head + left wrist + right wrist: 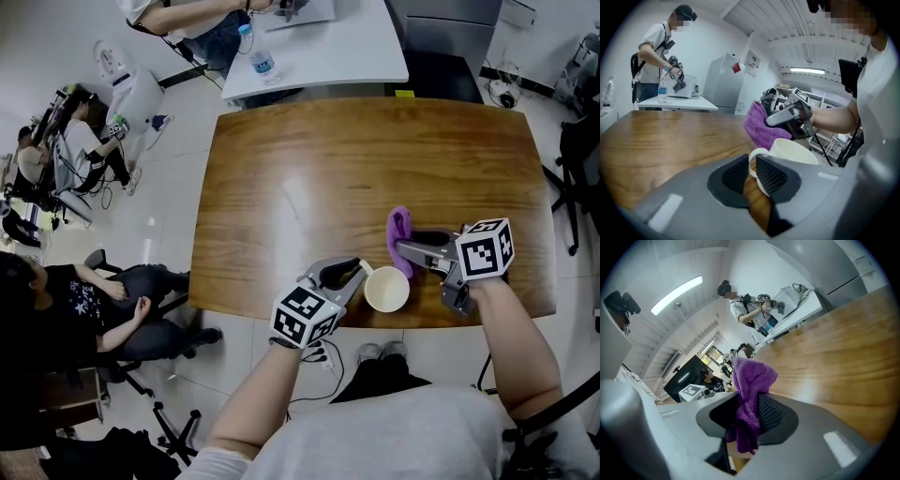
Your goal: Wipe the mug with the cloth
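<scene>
A white mug [386, 289] stands near the front edge of the wooden table [309, 187]. My left gripper [361, 269] is shut on the mug's handle [753, 159], the pads pressing on it from both sides. A purple cloth [400, 236] hangs from my right gripper [401, 248], which is shut on it just beyond the mug. In the left gripper view the cloth [761, 125] sits right behind the mug [792, 152], close to its rim. In the right gripper view the cloth [749, 394] bunches up between the pads and droops below them.
A white table [319, 47] with a water bottle [255, 56] stands past the far edge. People sit and stand at the left on the floor side. A black chair [577, 159] is at the right.
</scene>
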